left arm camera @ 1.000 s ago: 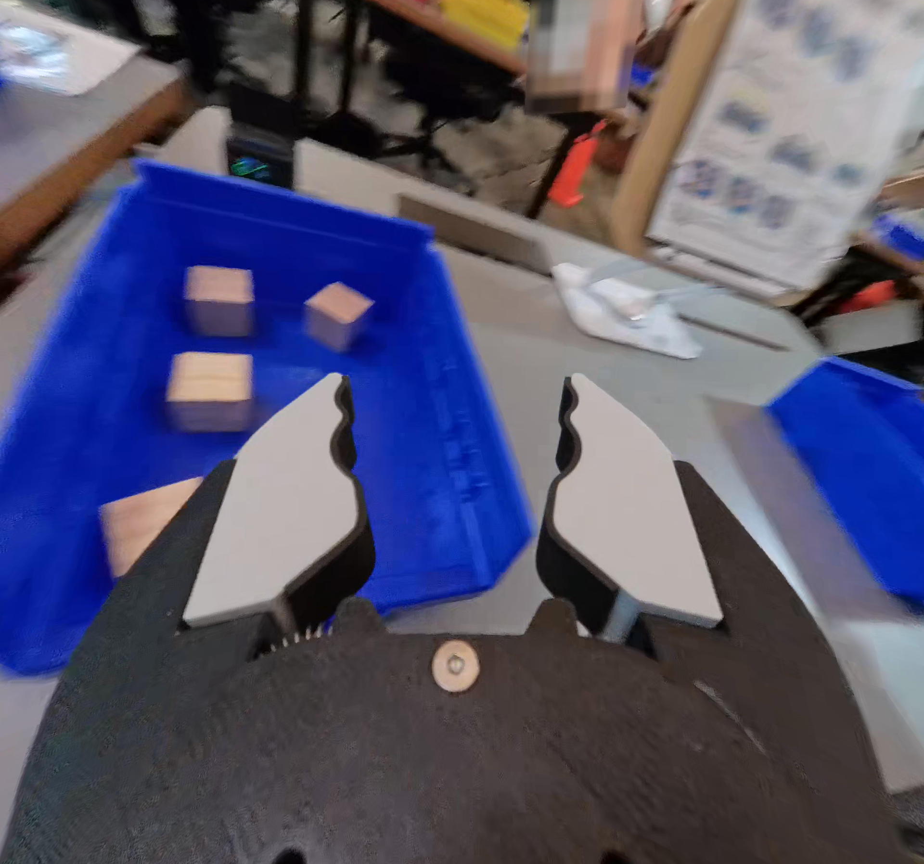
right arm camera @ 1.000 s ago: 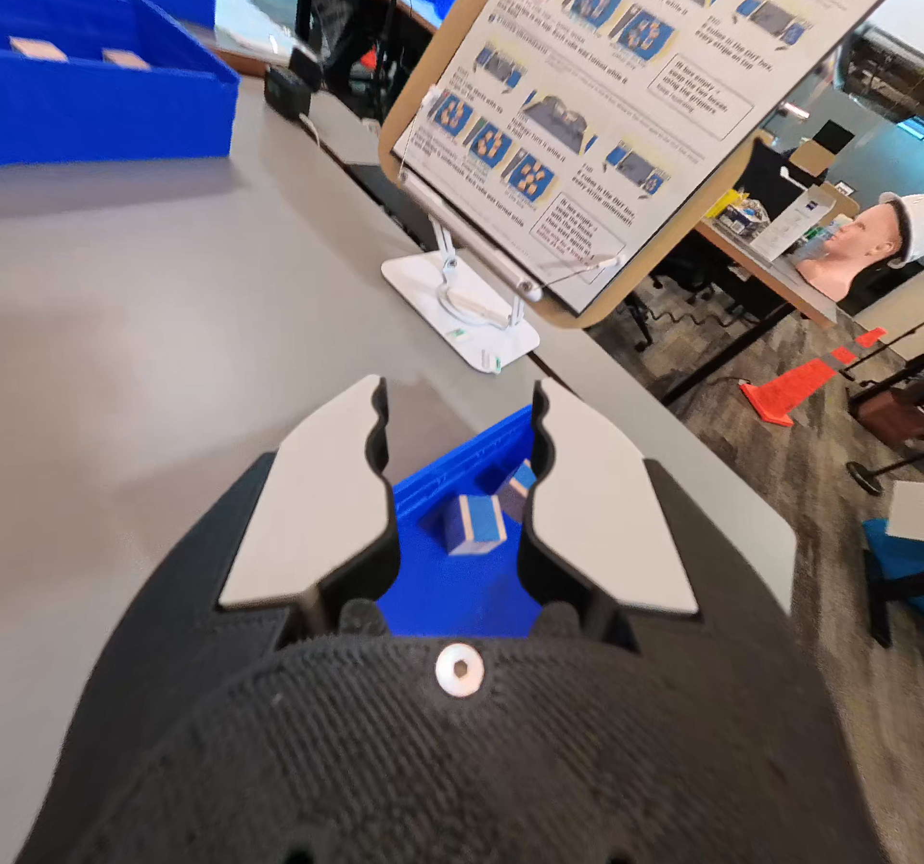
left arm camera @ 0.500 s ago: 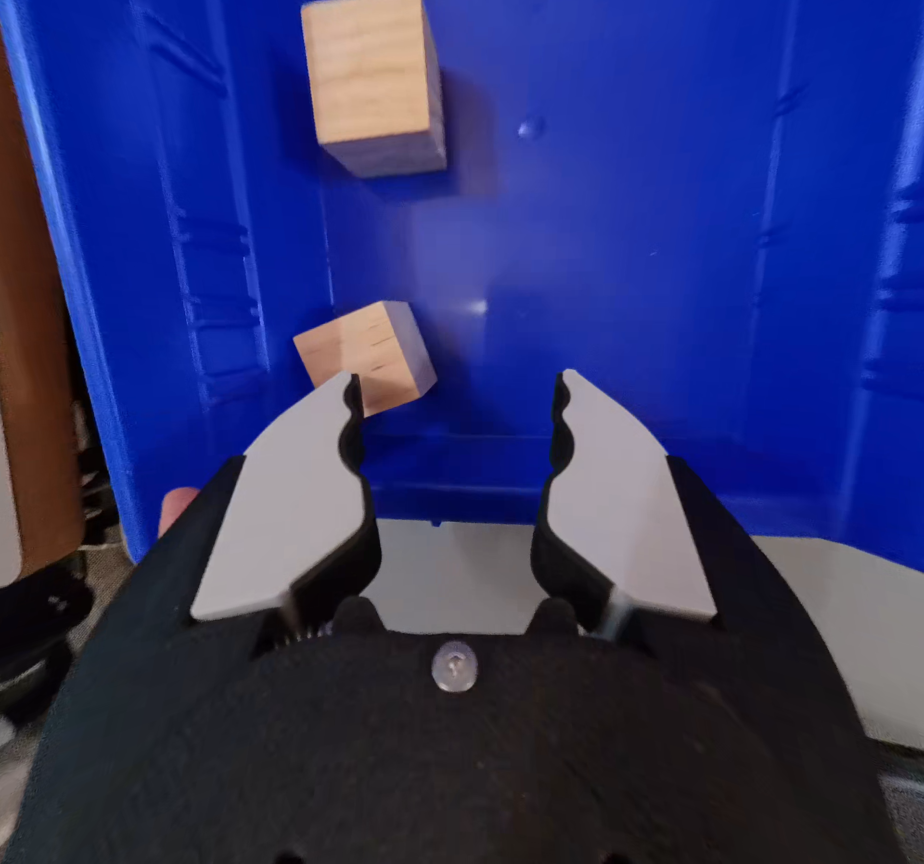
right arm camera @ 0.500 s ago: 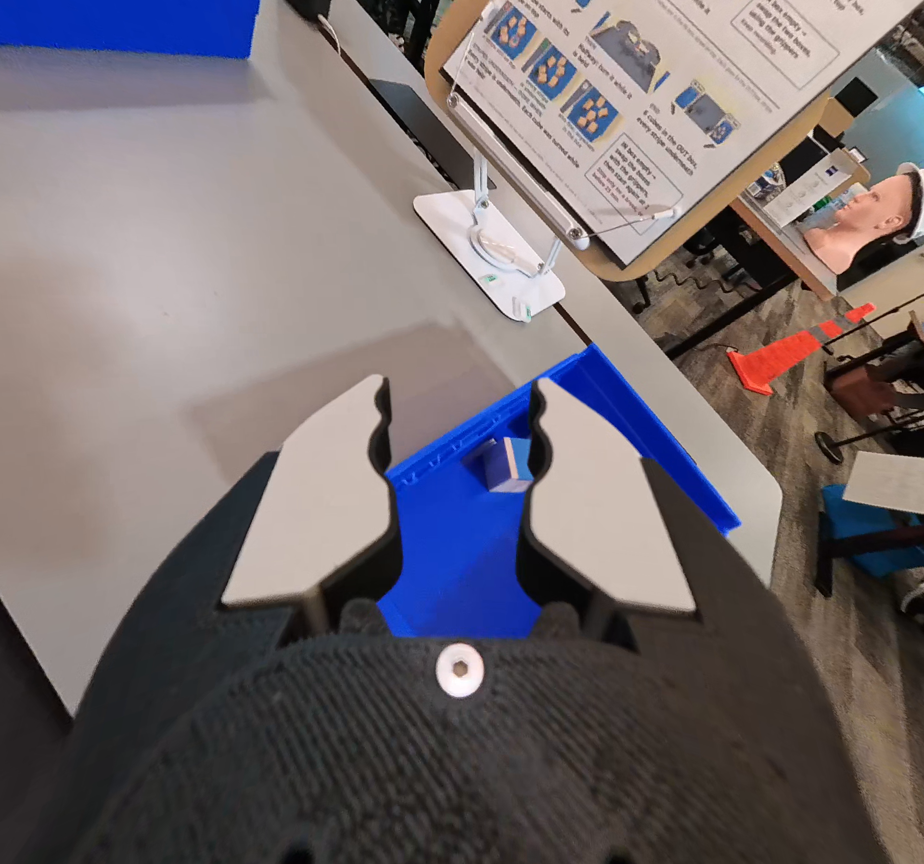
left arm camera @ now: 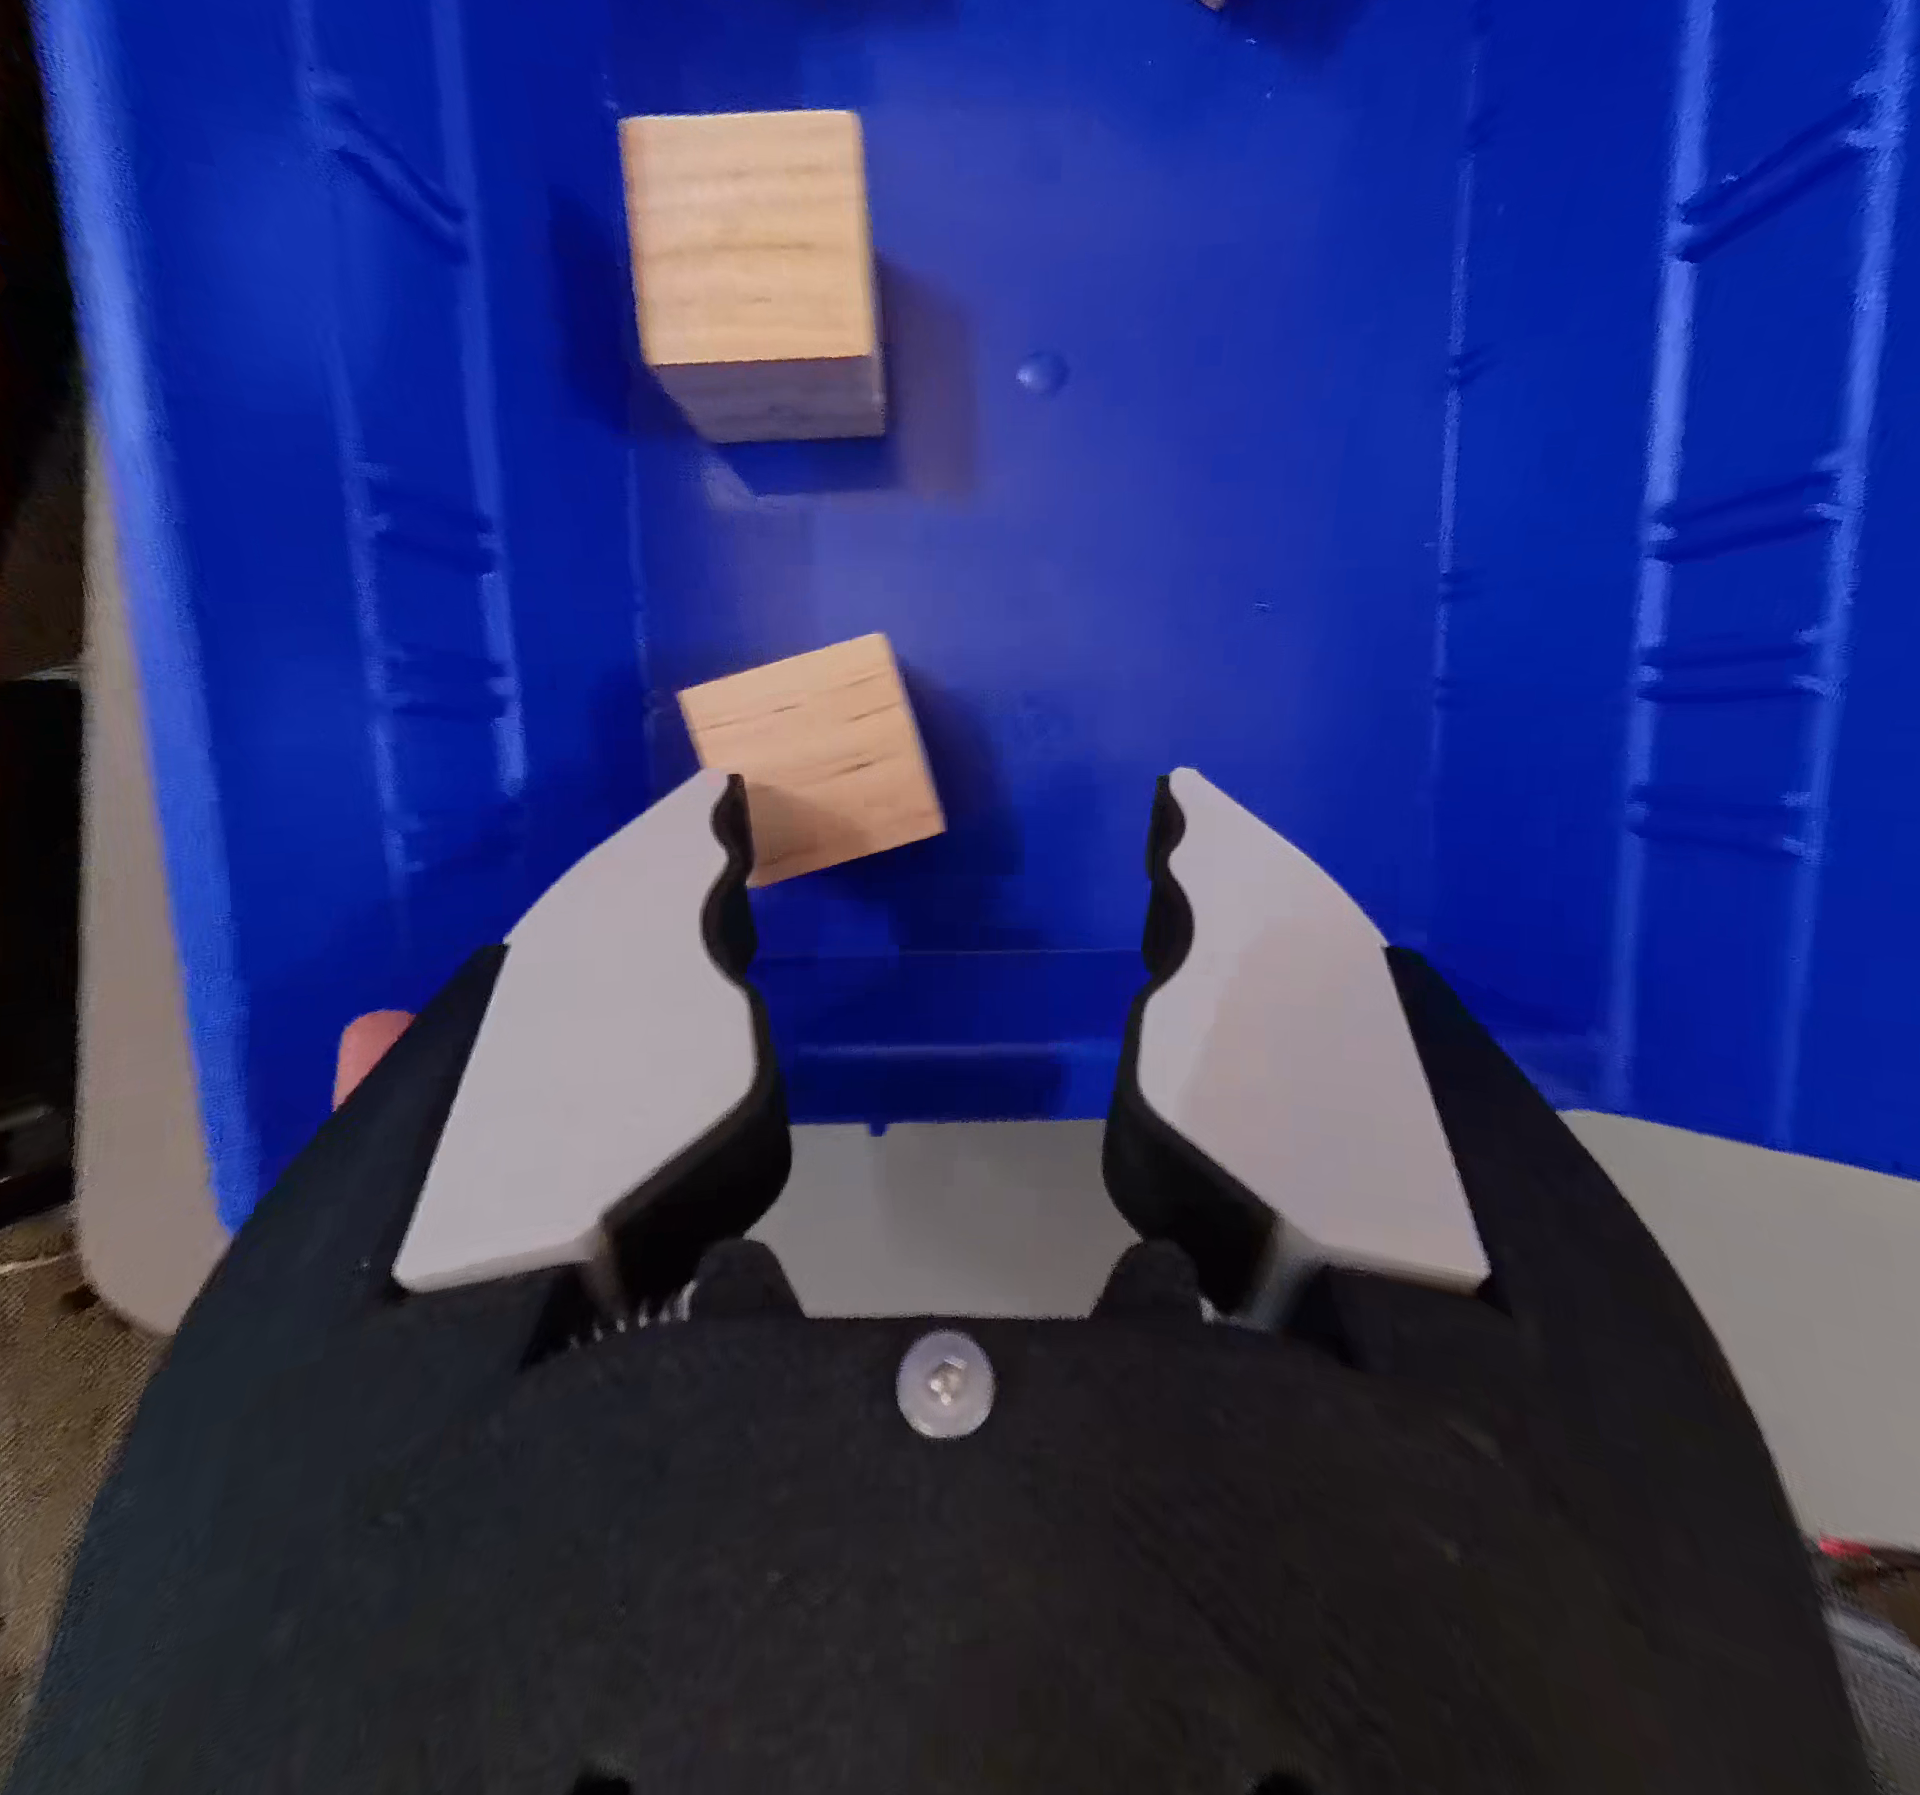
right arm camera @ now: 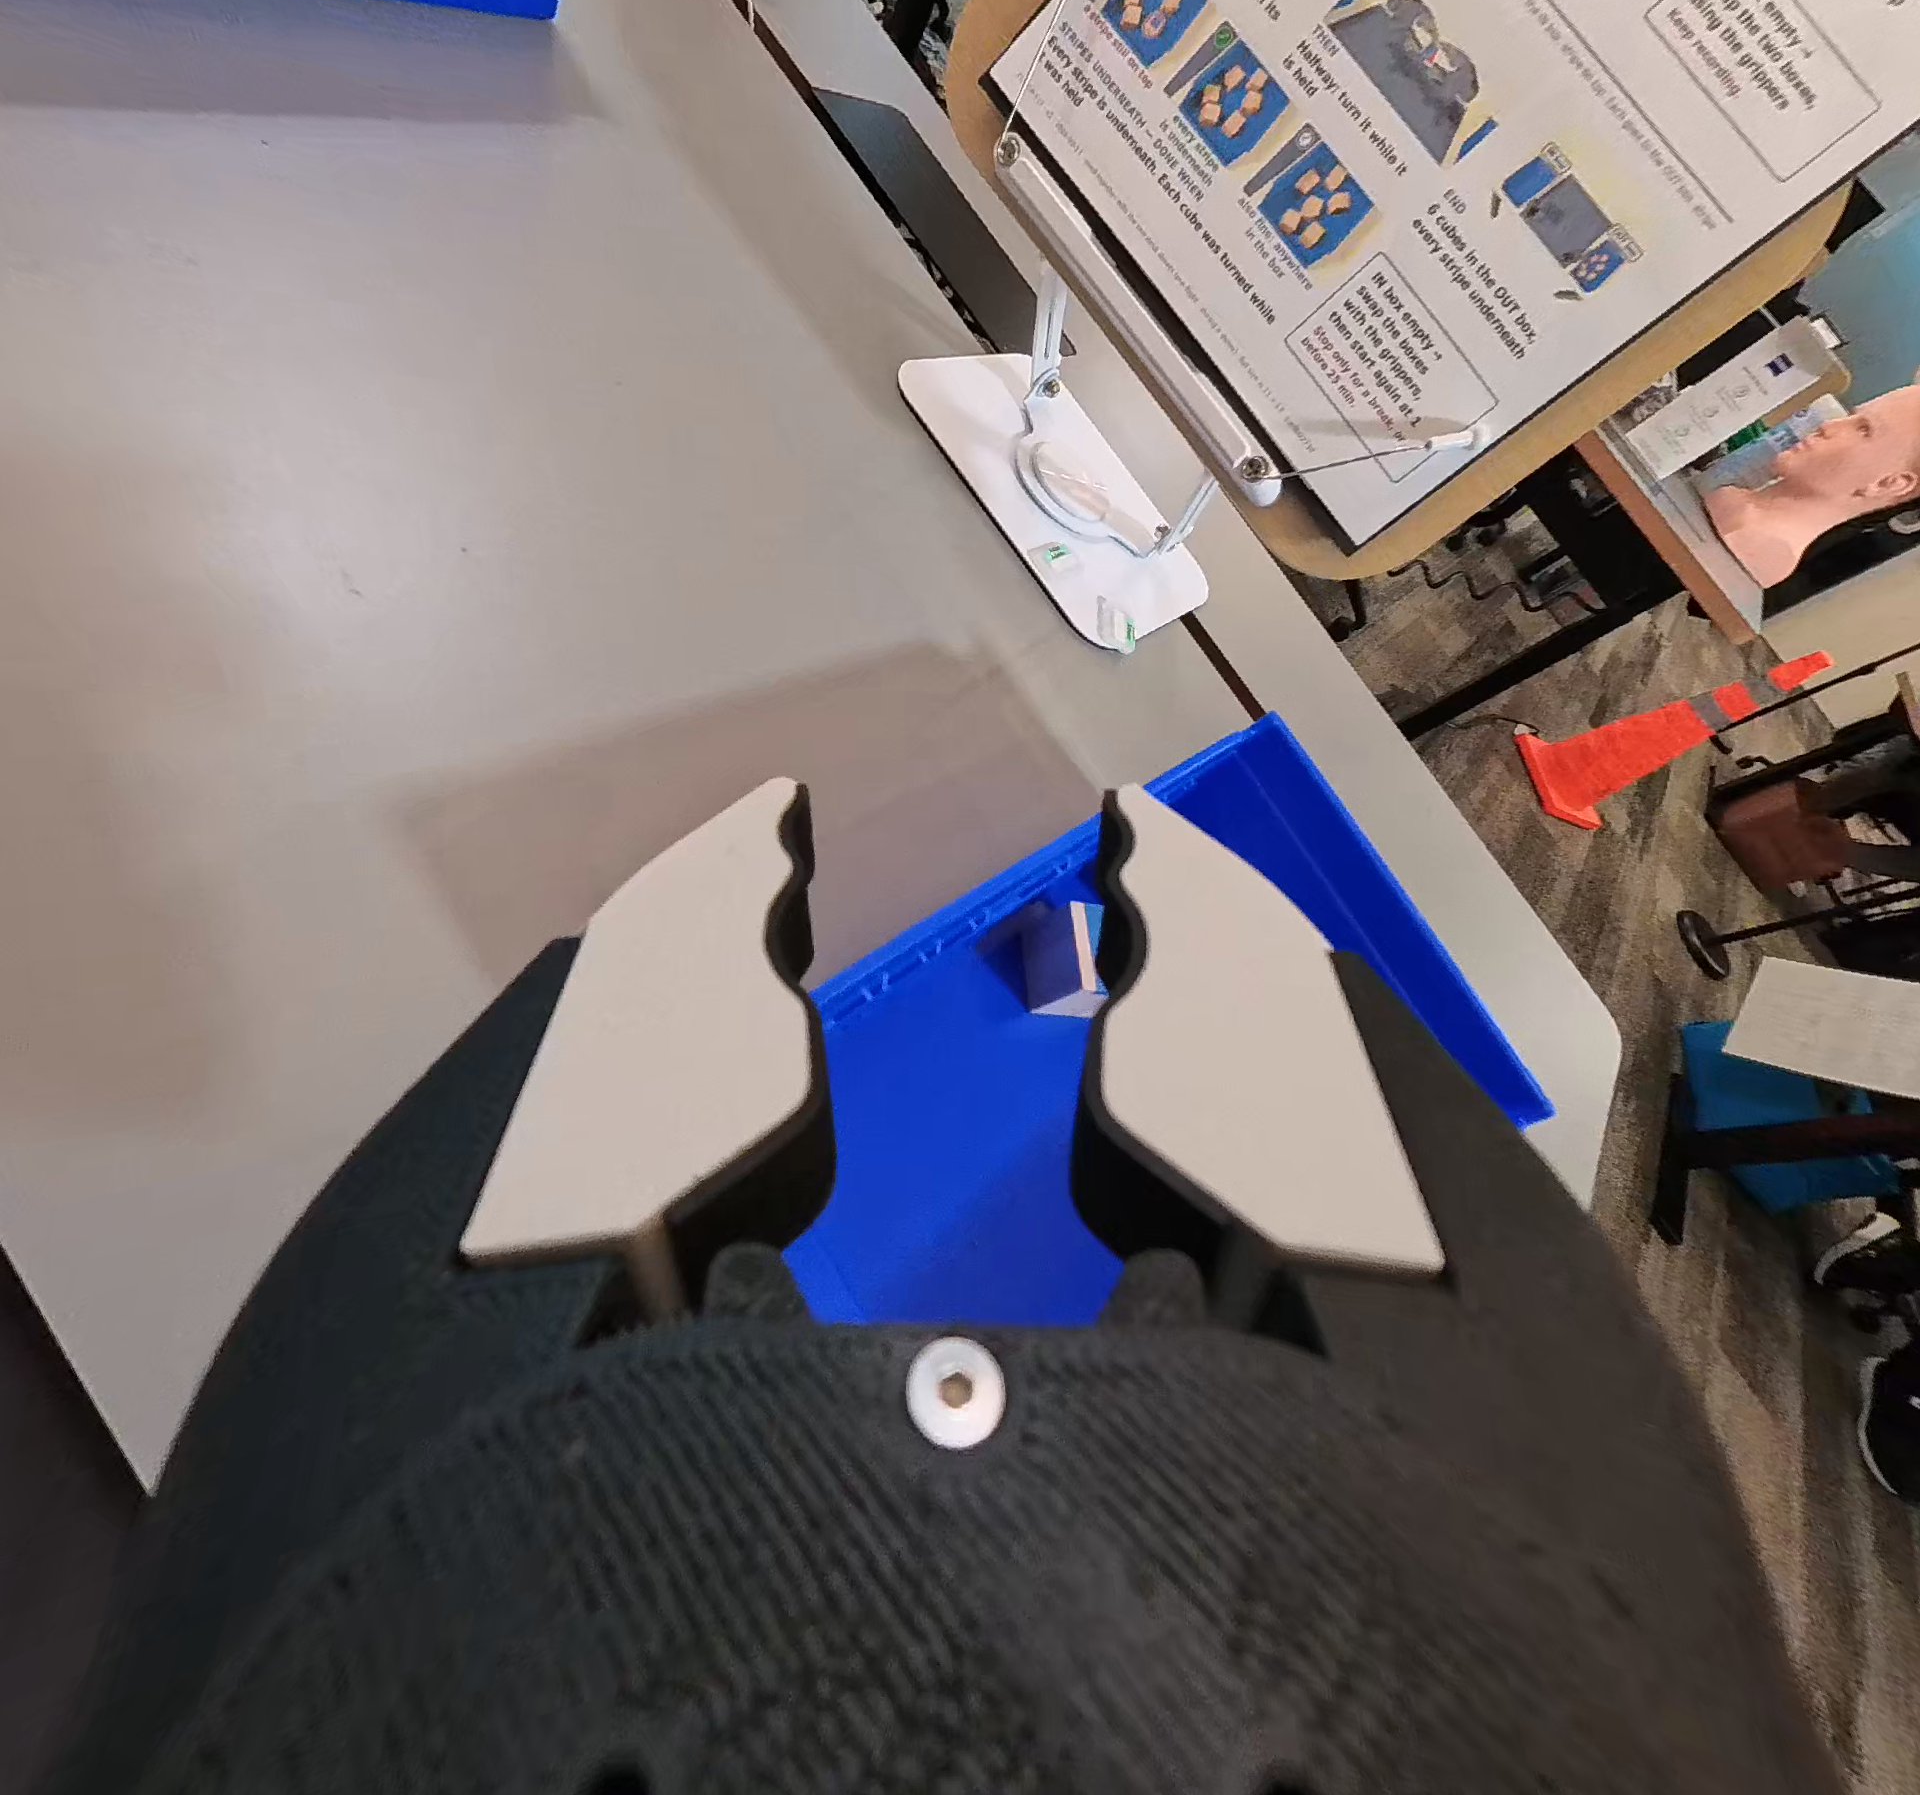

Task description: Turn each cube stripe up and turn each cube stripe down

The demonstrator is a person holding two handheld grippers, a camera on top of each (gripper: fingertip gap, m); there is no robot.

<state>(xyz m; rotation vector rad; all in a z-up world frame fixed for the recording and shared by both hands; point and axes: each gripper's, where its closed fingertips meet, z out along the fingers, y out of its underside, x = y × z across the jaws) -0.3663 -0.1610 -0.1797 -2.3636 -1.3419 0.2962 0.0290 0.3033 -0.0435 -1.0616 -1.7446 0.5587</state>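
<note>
Hovering spread over a blue bin (left arm camera: 1558, 395) — left gripper (left arm camera: 948, 789); right gripper (right arm camera: 951, 800) spread above grey table (right arm camera: 364, 395).

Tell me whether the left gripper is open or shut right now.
Open. The left gripper shows a wide gap between its fingers, with bare blue bin floor between them; the nearest wooden cube lies beyond its left fingertip, ungrasped.

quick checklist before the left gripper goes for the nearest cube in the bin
1. Left gripper open, nothing held: ok.
2. Nearest cube centred between the fingers: not ok, it sits by the left finger's tip.
3. Cube square to the jaws: not ok, it lies turned.
4. Room around it: ok, second cube lies apart, farther up the blue bin.
5. Stripe side: cannot tell, only plain wood shows.
6. Right gripper out of the way, open: ok.
</note>
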